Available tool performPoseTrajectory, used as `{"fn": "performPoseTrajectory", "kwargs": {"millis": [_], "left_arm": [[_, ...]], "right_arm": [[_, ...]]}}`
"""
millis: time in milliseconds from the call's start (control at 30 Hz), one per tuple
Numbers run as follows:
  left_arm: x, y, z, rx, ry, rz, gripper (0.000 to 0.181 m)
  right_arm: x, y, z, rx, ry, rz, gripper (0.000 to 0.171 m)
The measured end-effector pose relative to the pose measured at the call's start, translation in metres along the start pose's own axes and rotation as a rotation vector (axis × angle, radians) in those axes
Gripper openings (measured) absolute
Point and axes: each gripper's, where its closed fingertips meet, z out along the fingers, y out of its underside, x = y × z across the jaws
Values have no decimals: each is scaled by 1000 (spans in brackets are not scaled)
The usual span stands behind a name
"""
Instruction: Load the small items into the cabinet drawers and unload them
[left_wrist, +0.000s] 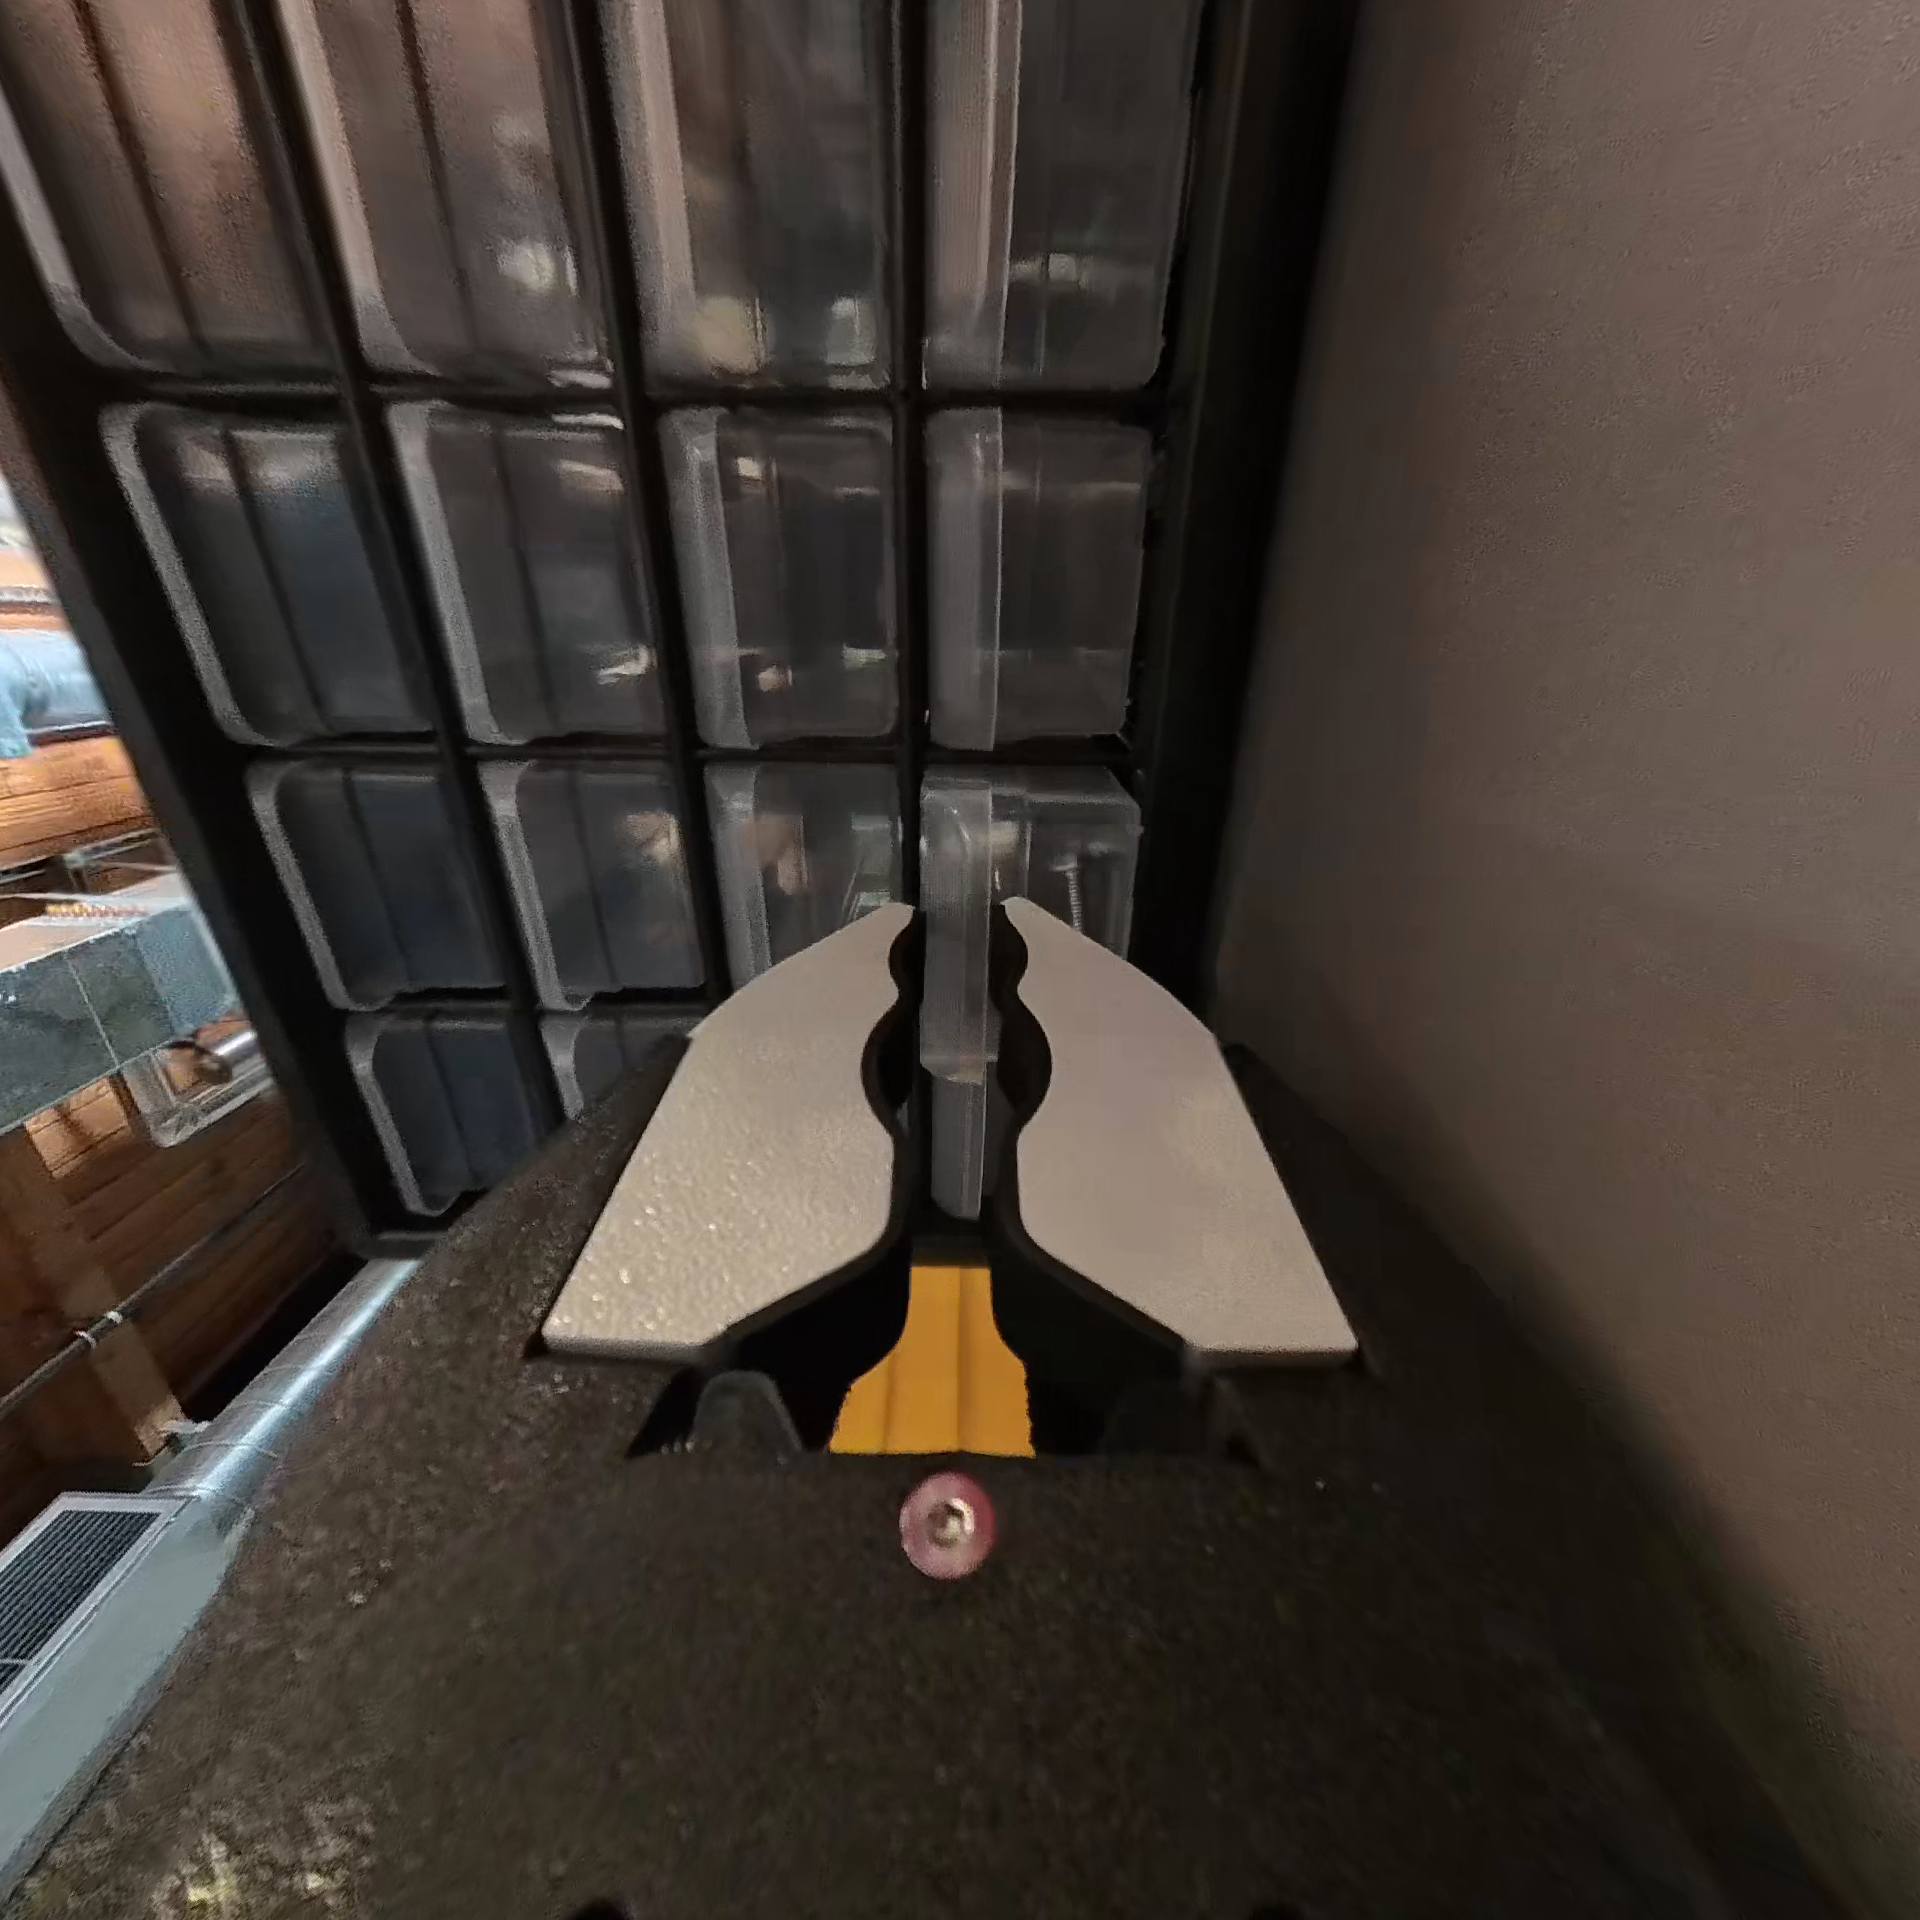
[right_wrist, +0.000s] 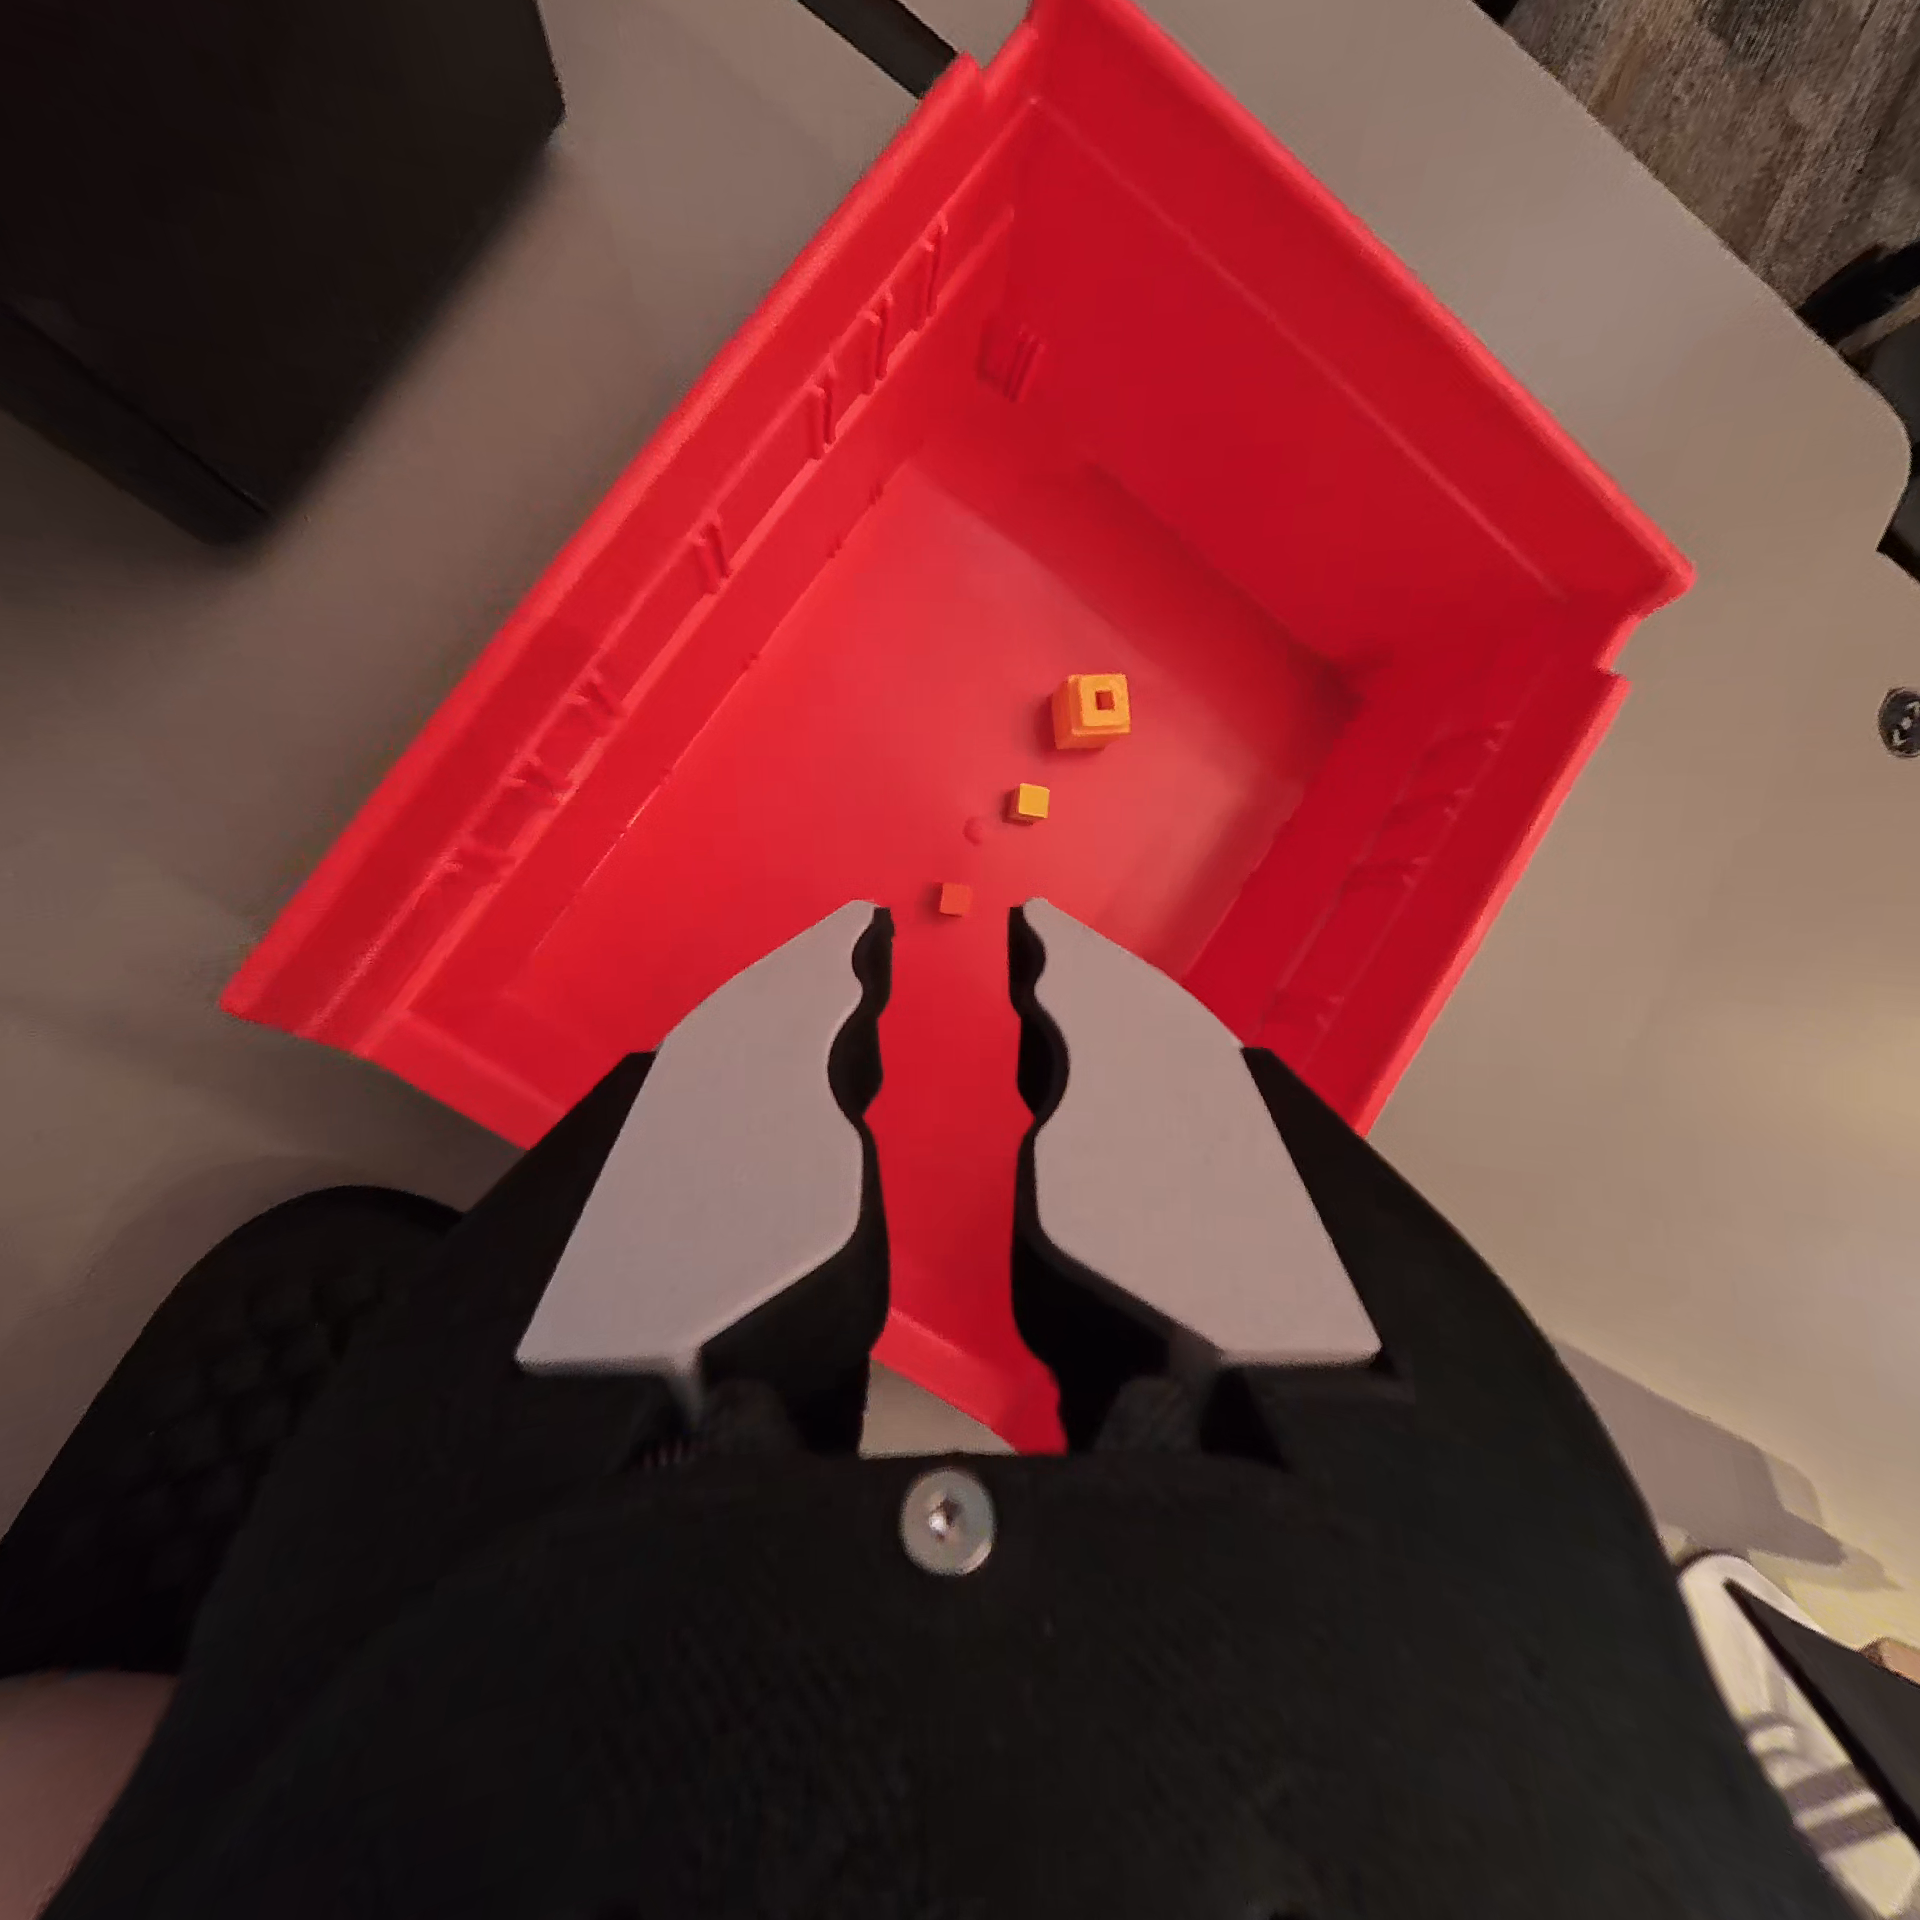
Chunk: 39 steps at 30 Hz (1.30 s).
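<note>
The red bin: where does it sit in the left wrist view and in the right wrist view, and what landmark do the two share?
Left wrist view: not in it; the left gripper is closed around a clear drawer handle on the cabinet.
Right wrist view: red bin fills the centre, on the grey table, under the open right gripper, with orange cubes inside.
Shared landmark: none that I can see.

Your left gripper (left_wrist: 958, 914) has a black, grainy-textured body, two pale grey fingers (left_wrist: 748, 1164) with wavy black inner edges, a pinkish screw (left_wrist: 945, 1525) at 6 o'clock and a yellow strip (left_wrist: 935, 1382) just above it. Your right gripper (right_wrist: 951, 914) matches: black body, grey fingers (right_wrist: 727, 1195), silver screw (right_wrist: 945, 1525) at 6 o'clock.
</note>
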Motion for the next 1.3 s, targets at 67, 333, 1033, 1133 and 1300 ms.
{"fn": "performPoseTrajectory", "kwargs": {"millis": [67, 333, 1033, 1133, 1300], "left_arm": [[0, -2, -13, 1, 8, 7, 11], [-3, -8, -56, 20, 12, -42, 11], [-3, -7, -68, 46, 39, -84, 11], [-3, -8, -69, 50, 45, -85, 11], [3, -10, -70, 55, 75, -76, 12]], "right_arm": [[-14, -12, -9, 26, -10, -53, 23], [-182, -91, -39, 233, -284, -588, 24], [-359, -115, 98, -180, -488, -1311, 16], [-357, -115, 107, -231, -444, -1343, 17], [-359, -110, 114, -310, -426, -1378, 17]]}}
